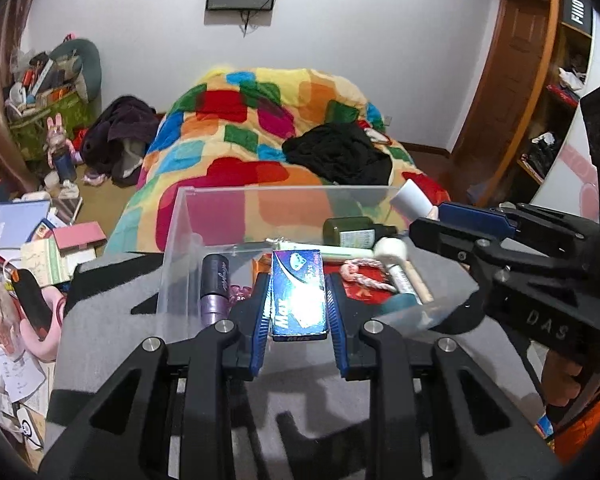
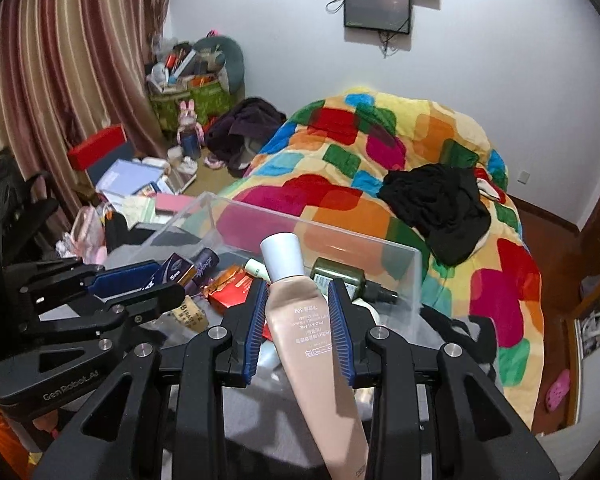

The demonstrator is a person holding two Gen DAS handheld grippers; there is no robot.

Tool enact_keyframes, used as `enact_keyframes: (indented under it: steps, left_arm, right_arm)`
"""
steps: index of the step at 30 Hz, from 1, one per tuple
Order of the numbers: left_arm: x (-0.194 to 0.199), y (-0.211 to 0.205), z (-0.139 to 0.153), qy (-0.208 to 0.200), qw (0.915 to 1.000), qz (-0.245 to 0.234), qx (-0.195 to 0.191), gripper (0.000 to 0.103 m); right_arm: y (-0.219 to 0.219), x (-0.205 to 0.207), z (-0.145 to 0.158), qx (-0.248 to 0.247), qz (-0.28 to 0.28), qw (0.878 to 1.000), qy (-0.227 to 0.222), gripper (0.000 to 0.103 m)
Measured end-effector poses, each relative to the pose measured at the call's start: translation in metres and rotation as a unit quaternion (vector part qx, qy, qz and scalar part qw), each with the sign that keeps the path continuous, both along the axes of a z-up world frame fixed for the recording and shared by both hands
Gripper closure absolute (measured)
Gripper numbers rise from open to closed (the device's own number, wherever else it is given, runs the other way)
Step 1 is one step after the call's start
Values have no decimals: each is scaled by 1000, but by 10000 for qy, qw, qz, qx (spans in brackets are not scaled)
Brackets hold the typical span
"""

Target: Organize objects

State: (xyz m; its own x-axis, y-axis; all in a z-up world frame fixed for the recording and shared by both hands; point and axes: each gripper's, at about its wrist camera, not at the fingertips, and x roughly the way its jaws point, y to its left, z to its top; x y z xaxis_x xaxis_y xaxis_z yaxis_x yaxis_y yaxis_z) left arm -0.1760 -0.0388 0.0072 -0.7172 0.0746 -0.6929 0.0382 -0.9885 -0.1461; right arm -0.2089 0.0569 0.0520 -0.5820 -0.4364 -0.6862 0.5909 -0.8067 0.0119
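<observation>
My left gripper is shut on a small blue box, held above the near edge of a clear plastic bin. My right gripper is shut on a beige cream tube with a white cap, raised over the same clear bin. In the left wrist view the right gripper comes in from the right with the tube's white cap showing. In the bin lie a dark green bottle, a purple tube, a red packet and several other toiletries.
The bin stands on a grey felt surface. Behind it is a bed with a colourful patchwork quilt and black clothing. Books and clutter cover the floor at left. A wooden shelf stands at right.
</observation>
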Motion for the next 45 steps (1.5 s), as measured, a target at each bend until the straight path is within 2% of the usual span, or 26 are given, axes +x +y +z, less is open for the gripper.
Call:
enact_keyframes:
  steps: [4, 8, 17, 23, 27, 29, 33, 34, 38, 41, 45]
  left_arm:
    - [-6, -2, -9, -147, 9999, 56, 17, 76]
    - [2, -1, -8, -44, 10000, 42, -55, 76]
    - [27, 6, 6, 253, 9996, -43, -132, 76]
    - [47, 12, 16, 580, 9982, -16, -174, 55]
    - [60, 15, 20, 770, 9970, -31, -113, 42]
    - [64, 17, 20, 836, 9964, -28, -172, 37]
    - [72, 21, 18, 927, 9954, -13, -233, 24]
    - [74, 22, 16, 942, 9953, -18, -221, 21]
    - [77, 22, 12, 925, 9955, 16, -220, 18]
    - [81, 22, 8, 907, 9957, -5, -196, 18]
    - [85, 22, 4, 889, 9959, 5, -148, 16]
  right_arm:
    - [-17, -8, -12, 137, 220, 9996, -135, 74]
    - [-24, 0, -16, 195, 438, 9986, -207, 74]
    - [2, 24, -4, -43, 325, 9994, -95, 74]
    - [26, 43, -1, -309, 169, 9994, -47, 66]
    - [41, 56, -3, -434, 22, 9990, 63, 54]
    - [44, 61, -5, -466, -19, 9989, 84, 53]
    - [52, 72, -9, -601, -126, 9980, 170, 38]
    - [53, 75, -9, -616, -145, 9978, 214, 37]
    - [53, 85, -11, -636, -168, 9973, 335, 37]
    - [55, 92, -11, -721, -208, 9964, 398, 25]
    - [55, 97, -10, -754, -273, 9955, 508, 24]
